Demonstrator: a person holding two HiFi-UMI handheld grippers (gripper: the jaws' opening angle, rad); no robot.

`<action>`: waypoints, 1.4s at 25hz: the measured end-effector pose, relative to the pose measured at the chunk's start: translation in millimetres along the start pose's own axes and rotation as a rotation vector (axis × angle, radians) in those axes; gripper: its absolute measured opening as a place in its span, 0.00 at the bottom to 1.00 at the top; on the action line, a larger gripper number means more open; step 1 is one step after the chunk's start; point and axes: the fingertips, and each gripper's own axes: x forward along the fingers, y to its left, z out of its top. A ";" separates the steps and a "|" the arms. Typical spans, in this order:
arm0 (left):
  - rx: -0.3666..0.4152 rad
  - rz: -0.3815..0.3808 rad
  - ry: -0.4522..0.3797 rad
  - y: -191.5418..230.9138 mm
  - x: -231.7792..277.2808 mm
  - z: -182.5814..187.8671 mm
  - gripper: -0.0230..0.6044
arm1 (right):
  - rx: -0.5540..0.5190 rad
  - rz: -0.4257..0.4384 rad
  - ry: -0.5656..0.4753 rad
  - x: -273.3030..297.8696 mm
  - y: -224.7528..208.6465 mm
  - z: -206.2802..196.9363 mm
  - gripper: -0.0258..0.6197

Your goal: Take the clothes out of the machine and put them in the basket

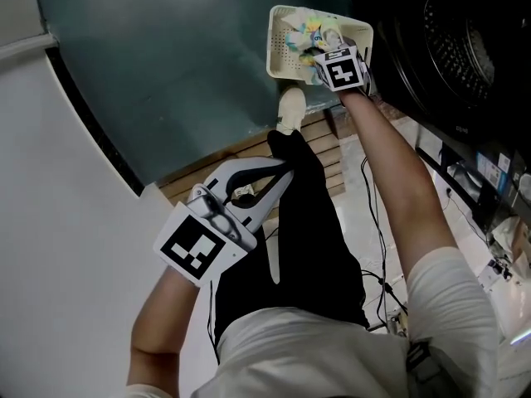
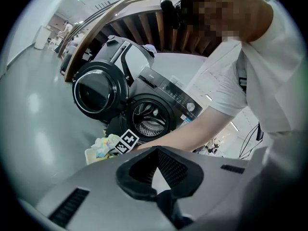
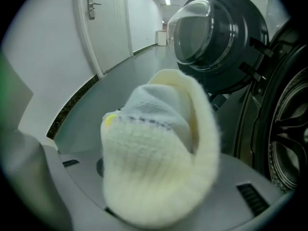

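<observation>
Right gripper [image 1: 328, 56] pinches pale knit cloth [image 3: 159, 153] — seemingly doubled over, pointing outward along the jaws — left gripper [image 1: 282, 174] pressed together

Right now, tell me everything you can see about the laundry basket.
The basket is cream plastic, rectangular, its walls pierced with rows of small holes. It stands upright on the floor by the open washer, with pale, colourful clothes inside. The right tool, gripping a pale knit piece, hangs over its washer-side corner.
</observation>
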 end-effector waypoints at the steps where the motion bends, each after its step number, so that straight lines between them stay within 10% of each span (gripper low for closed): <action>1: -0.007 0.000 0.001 2.8 5.2 0.8 0.03 | -0.008 0.011 0.012 6.8 0.1 -3.5 0.33; 19: -0.127 0.029 0.028 66.7 46.2 2.0 0.03 | -0.073 0.199 0.194 105.4 10.6 -48.5 0.49; 35: -0.005 -0.022 0.020 25.6 24.8 26.2 0.03 | 0.039 0.159 0.119 20.7 8.9 -38.9 0.48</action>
